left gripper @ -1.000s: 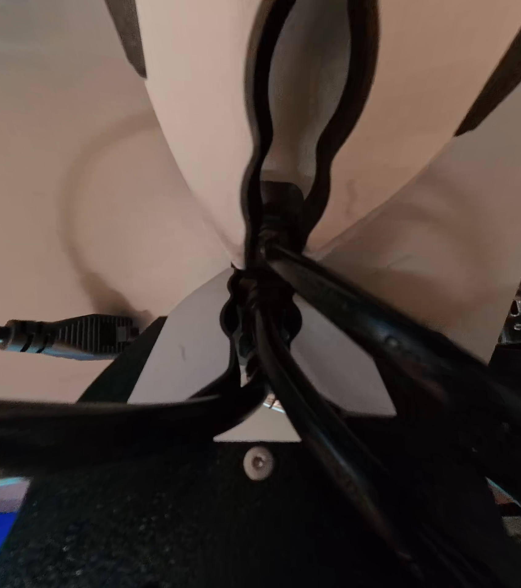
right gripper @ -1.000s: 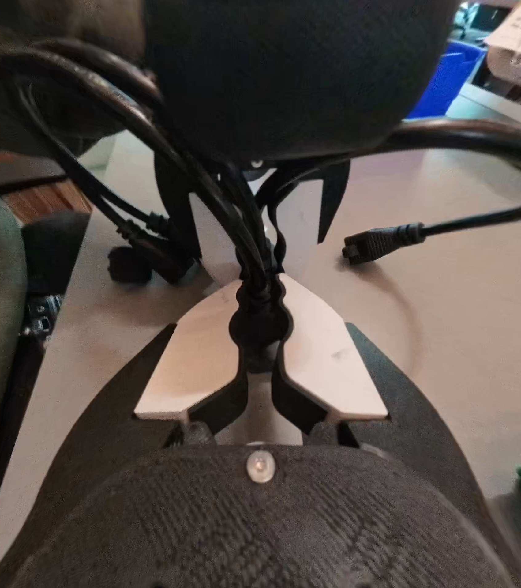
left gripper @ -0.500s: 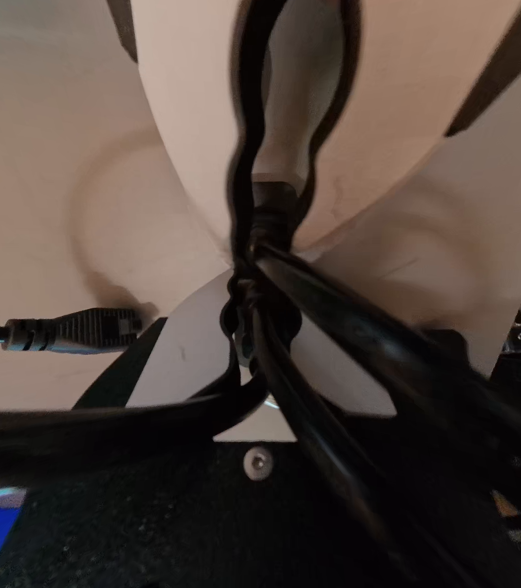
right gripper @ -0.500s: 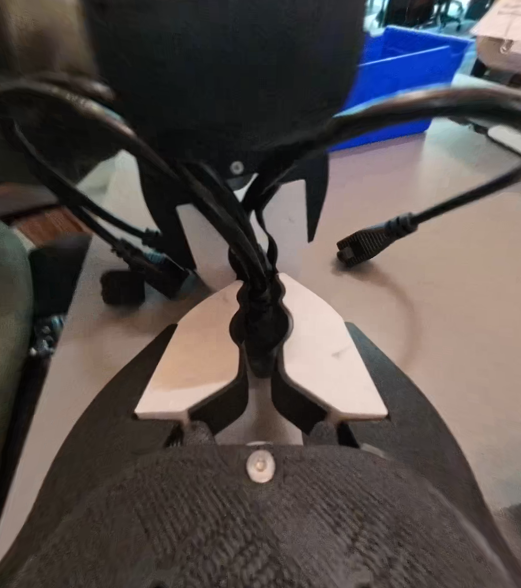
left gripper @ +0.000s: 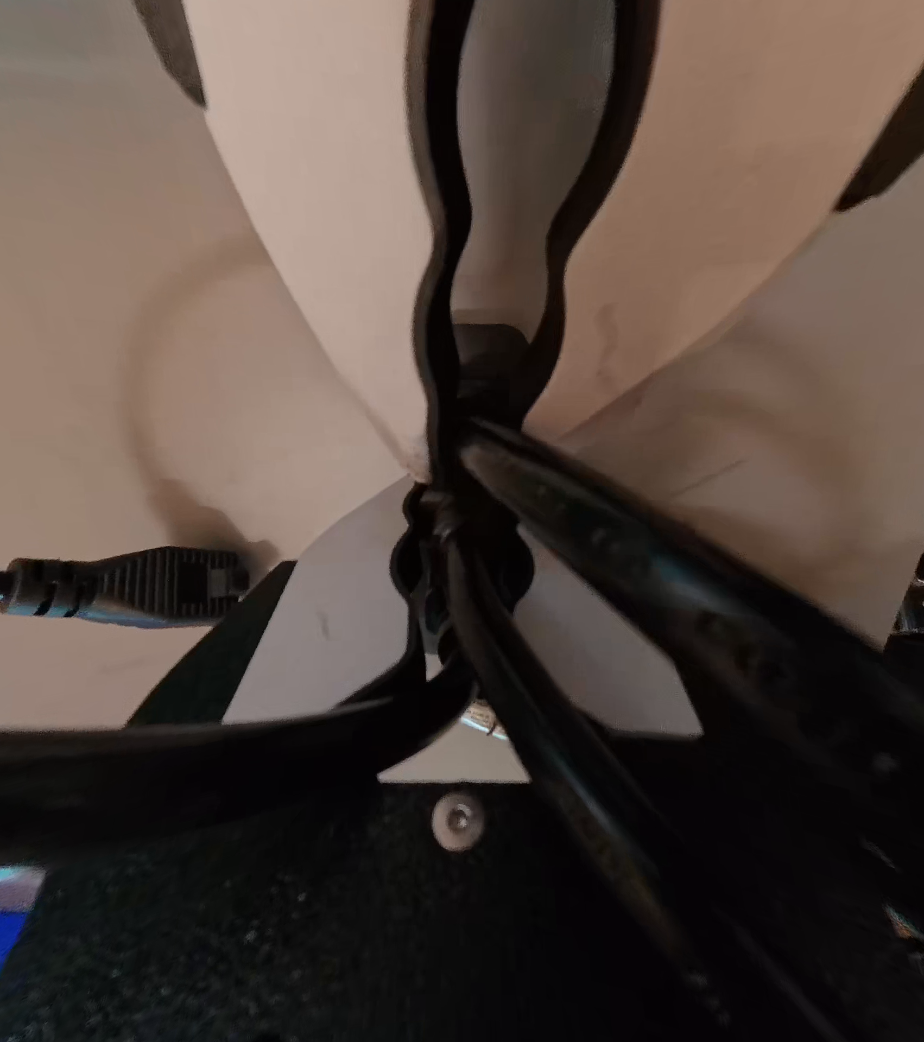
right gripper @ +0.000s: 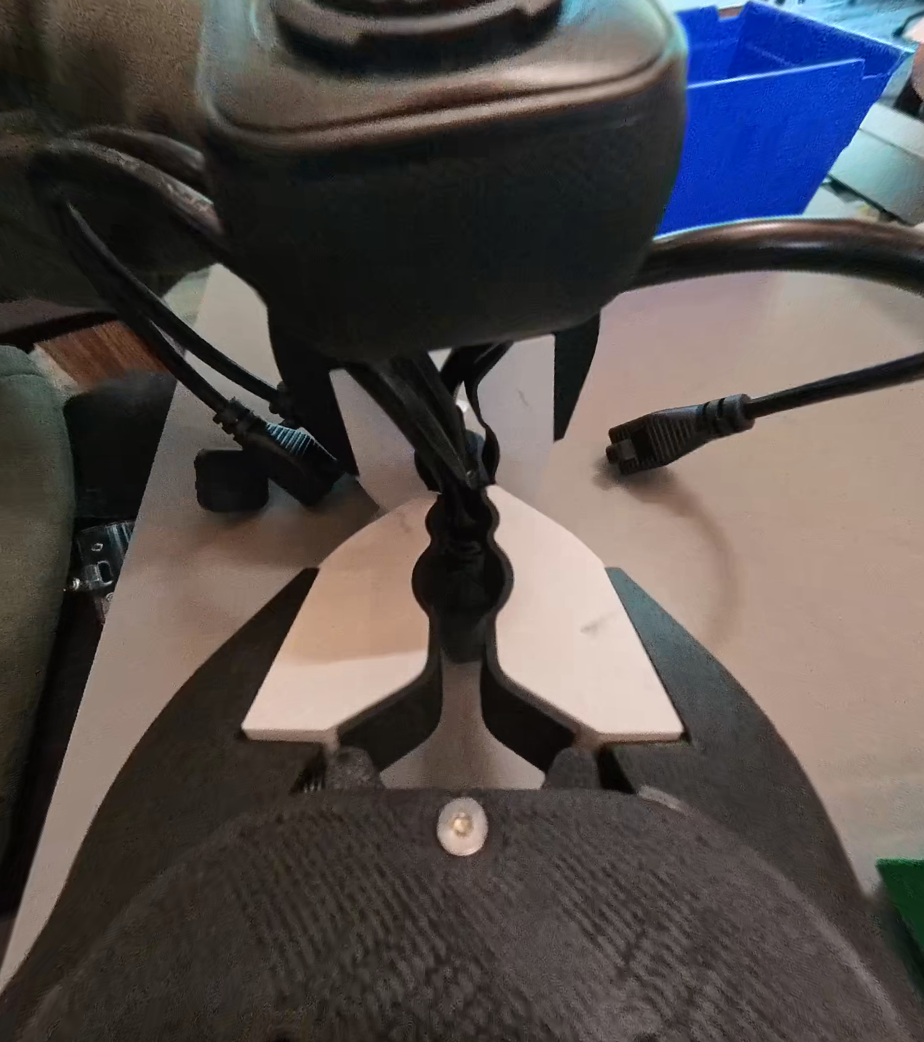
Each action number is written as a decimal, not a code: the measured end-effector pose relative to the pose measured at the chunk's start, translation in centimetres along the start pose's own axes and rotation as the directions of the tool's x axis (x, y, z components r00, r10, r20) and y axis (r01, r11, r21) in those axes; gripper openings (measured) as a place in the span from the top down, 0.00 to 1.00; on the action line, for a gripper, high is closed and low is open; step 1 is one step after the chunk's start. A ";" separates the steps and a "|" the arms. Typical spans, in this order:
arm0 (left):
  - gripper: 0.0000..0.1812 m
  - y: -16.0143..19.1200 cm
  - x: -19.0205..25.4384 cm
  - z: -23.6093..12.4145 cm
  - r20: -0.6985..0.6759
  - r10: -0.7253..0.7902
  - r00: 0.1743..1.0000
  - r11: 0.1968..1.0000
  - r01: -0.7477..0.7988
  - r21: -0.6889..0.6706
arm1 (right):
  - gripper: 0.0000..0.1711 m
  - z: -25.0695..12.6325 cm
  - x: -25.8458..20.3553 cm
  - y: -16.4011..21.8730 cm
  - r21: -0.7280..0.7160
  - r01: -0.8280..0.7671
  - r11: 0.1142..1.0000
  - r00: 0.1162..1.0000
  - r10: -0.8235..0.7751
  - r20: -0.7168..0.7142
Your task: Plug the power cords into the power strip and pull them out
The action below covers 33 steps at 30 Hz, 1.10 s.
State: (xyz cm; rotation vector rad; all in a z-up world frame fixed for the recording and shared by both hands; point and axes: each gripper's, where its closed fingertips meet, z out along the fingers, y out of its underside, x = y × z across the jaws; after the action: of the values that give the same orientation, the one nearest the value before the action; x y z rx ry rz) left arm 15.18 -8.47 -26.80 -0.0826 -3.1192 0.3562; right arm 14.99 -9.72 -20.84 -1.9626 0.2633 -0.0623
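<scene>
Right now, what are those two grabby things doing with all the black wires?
A person holds two tools tip to tip over a pale table. The left tool and the right tool are both shut on the same bunch of black cords. One loose plug end lies unplugged on the table. No power strip shows.

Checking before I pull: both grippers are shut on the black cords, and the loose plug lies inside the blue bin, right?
Not quite. The loose plug lies on the table, not in the blue bin, as the right wrist view shows. Both the left gripper and the right gripper are shut on the black cords.
</scene>
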 end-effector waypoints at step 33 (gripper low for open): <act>0.86 -0.1 0.0 0.0 0.004 -0.052 0.999 0.994 0.051 0.100 | 0.85 1.9 0.5 5.0 -0.252 0.181 0.951 0.984 -0.173 0.053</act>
State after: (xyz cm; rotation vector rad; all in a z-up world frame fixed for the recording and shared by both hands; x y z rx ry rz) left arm 15.14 -8.58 -26.80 -0.0003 -3.0968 0.5111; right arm 15.06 -9.96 -26.20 -2.2394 0.0766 -0.1205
